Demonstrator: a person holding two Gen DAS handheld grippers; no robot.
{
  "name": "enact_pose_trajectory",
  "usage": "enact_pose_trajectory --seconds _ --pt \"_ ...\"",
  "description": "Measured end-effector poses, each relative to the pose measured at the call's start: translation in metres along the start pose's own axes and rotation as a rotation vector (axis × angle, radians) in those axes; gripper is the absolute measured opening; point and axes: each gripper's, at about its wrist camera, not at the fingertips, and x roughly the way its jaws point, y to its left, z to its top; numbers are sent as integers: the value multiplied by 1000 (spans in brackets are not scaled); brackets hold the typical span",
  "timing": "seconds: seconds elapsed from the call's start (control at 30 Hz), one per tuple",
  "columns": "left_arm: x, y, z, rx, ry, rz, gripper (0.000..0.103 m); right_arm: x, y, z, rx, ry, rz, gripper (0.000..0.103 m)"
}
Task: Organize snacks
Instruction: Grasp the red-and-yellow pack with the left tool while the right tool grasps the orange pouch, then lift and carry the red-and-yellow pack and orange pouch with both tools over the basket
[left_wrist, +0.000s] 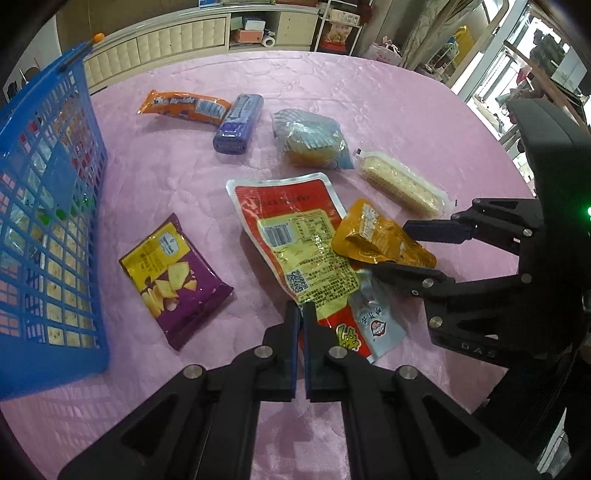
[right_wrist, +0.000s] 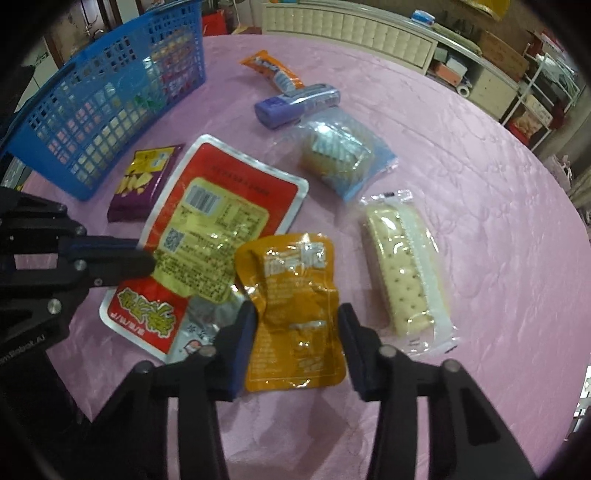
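A crinkled yellow pouch (right_wrist: 291, 314) lies on the pink tablecloth (right_wrist: 480, 184), partly on top of a large red packet (right_wrist: 221, 206). My right gripper (right_wrist: 295, 314) straddles the pouch from above, and its pads touch both side edges; in the left wrist view the right gripper (left_wrist: 391, 247) is around the pouch (left_wrist: 376, 236). My left gripper (left_wrist: 301, 310) is shut with nothing in it, hovering over the red packet's (left_wrist: 295, 229) lower edge. The blue basket (left_wrist: 55, 184) stands at the left with snacks inside.
Loose on the cloth are a purple chips packet (left_wrist: 177, 280), an orange bar (left_wrist: 184, 105), a purple box (left_wrist: 238, 123), a clear bag of cakes (left_wrist: 314, 140), a cracker sandwich (right_wrist: 406, 273) and a pale blue sachet (left_wrist: 373, 321). Shelves stand beyond the table.
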Motion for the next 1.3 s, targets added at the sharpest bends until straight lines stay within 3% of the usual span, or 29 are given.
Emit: enact_pose_trajectory --seconds 0.1,0.13,0.23,0.3,0.53,0.83,1.3 --pt "-3 -3 -4 5 -5 7 2 -5 9 -8 -15 -17 -18 38" --pt "-4 -4 -6 8 -5 8 2 -7 13 -11 -18 -24 -3 25" --pt "-6 -6 -10 5 -6 16 2 -11 24 -19 -20 -41 -22 21" --pt "-10 -6 -13 2 -12 13 1 -13 25 -25 -3 -39 5 1" --pt "-33 -7 -20 -4 -53 21 1 -30 34 -36 13 -88 3 1" --pt "-83 -12 -18 0 -154 38 1 -86 40 -28 37 -183 14 1" --pt "-186 -5 -10 31 -345 89 1 -167 64 24 -6 -335 11 1"
